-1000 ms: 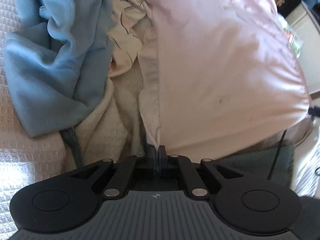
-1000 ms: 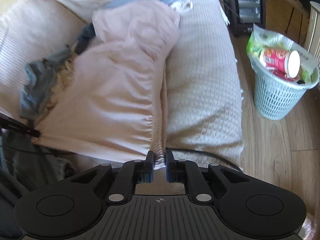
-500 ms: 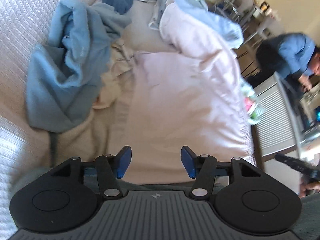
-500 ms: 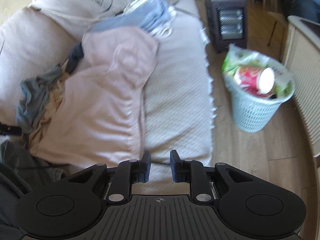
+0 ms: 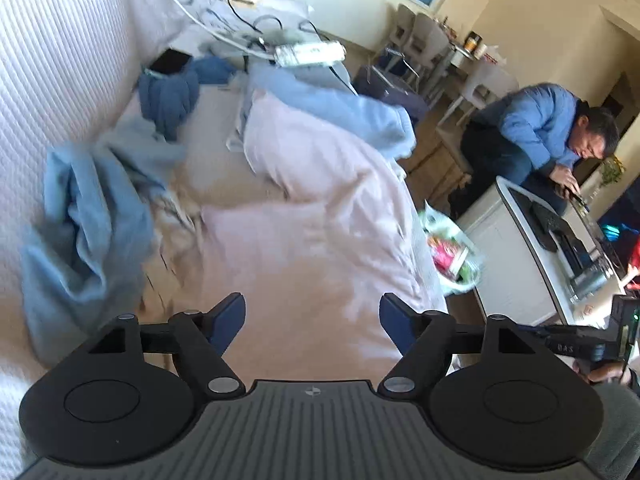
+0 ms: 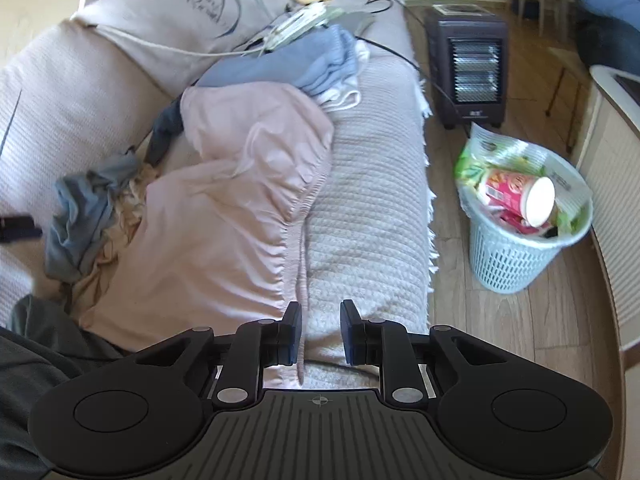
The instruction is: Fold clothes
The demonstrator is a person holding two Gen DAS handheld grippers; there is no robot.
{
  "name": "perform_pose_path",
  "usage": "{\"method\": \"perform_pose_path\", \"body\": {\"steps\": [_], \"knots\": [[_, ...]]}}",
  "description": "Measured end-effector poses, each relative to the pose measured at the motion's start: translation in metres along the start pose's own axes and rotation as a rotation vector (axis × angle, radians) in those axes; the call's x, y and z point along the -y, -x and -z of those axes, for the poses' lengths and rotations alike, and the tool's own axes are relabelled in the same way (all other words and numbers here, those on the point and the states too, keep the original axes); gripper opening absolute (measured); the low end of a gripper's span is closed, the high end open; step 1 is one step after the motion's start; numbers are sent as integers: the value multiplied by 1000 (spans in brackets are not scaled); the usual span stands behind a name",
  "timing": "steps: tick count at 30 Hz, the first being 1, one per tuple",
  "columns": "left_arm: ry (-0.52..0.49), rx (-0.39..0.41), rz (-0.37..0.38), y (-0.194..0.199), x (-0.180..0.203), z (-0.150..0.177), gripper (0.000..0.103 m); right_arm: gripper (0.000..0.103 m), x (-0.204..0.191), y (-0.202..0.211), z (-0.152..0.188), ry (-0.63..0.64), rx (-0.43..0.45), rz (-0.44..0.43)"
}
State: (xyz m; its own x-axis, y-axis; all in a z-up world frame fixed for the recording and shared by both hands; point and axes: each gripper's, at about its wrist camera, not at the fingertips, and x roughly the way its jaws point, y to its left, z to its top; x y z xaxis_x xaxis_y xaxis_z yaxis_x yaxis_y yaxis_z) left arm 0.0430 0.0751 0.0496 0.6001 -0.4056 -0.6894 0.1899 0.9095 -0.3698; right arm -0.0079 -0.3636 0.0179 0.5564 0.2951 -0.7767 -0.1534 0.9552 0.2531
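Note:
A pale pink garment lies spread along the sofa seat, its gathered hem nearest me. My left gripper hovers above that hem. Its jaws stand wide and are still opening, with nothing between the blue pads. In the right wrist view the same pink garment reaches the seat's front. My right gripper hangs over its hem corner, open by a narrow gap. The hem edge shows in that gap beside the left pad, and the pads do not press on it.
A crumpled light blue garment lies left of the pink one, and folded blue clothes lie behind it under a power strip. On the floor to the right stand a full waste basket and a heater. A person leans over a cabinet.
Both grippers were shut on the pink garment's hem and have let it go and risen. The left jaws spread wide, the right only slightly. The left view tilted up toward the room.

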Motion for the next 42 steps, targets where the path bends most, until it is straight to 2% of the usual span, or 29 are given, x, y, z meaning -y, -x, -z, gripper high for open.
{"method": "perform_pose_path", "body": {"steps": [9,15,22,25,29,31,34,37,39,42], "knots": [[89,31,-10,-22,-27,-39,77,22,1,-23,-40,28,-12,12],[169,39,-10,-69,-52,-67,77,22,14,-57,-79,22,-2,27],[239,154,-33,-125,-81,-117,76,22,39,-99,-139,-27,95,-6],[264,157,-11,-157,-87,-142,76,29,50,-127,-162,-52,89,-19],[271,157,-2,-197,-81,-172,76,29,50,-166,-179,-27,65,-33],[274,159,27,-211,-73,-182,76,29,48,-181,-182,-21,51,-47],[229,170,26,-227,-59,-195,76,29,43,-197,-182,0,22,-64],[134,191,-53,-235,-45,-202,75,29,42,-205,-182,18,3,-76],[63,231,-99,-234,-37,-202,74,29,42,-206,-183,23,2,-87],[-19,301,-99,-222,-29,-201,67,29,47,-203,-183,19,17,-97]]}}
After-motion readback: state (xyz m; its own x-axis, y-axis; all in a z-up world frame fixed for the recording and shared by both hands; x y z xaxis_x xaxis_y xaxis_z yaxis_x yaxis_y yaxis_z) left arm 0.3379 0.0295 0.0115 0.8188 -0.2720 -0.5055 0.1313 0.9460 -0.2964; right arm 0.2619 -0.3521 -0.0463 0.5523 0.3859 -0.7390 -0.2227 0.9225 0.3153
